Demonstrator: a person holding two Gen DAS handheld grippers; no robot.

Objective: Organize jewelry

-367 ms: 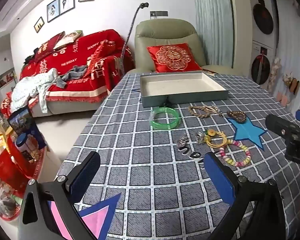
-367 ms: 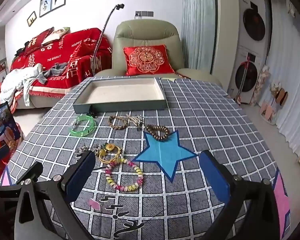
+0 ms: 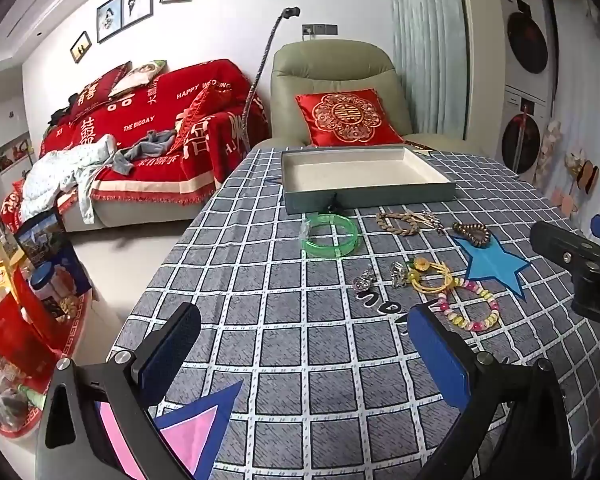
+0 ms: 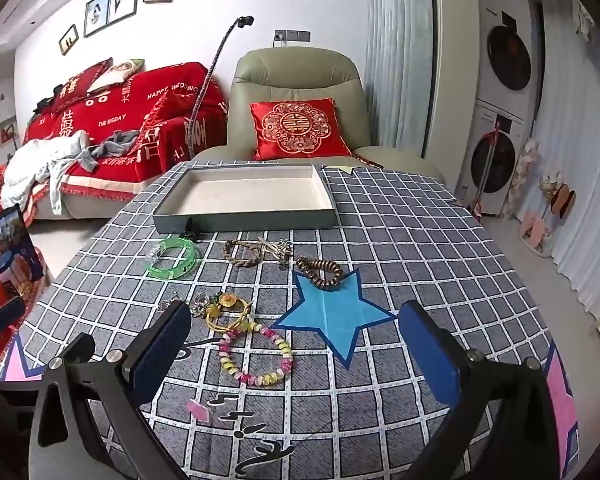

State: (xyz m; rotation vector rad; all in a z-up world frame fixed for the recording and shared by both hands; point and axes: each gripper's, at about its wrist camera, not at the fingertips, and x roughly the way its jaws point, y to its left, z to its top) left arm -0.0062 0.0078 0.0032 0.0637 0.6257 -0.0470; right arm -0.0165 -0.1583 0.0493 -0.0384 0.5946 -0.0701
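A shallow grey tray (image 3: 370, 197) (image 4: 244, 219) with a white inside lies at the table's far side with nothing in it. Jewelry is scattered in front of it: a green bangle (image 3: 330, 236) (image 4: 173, 258), a braided tan bracelet (image 3: 398, 223) (image 4: 244, 253), a dark bead bracelet (image 3: 472, 234) (image 4: 321, 273), a yellow ring bracelet (image 3: 430, 278) (image 4: 228, 314), a pastel bead bracelet (image 3: 470, 310) (image 4: 256, 356) and small silver charms (image 3: 364, 280). My left gripper (image 3: 308, 356) hovers open over bare cloth near the table's front. My right gripper (image 4: 296, 356) is open above the pastel bracelet.
The table wears a grey checked cloth (image 4: 400, 240) with a blue star (image 4: 336, 320) and pink stars (image 3: 180, 436). A green armchair with a red cushion (image 4: 298, 128) stands behind it, a red sofa (image 3: 148, 128) to the left, boxes and jars (image 3: 40, 280) on the floor.
Both views have shifted only slightly; the jewelry and tray lie as before, and both grippers stay open.
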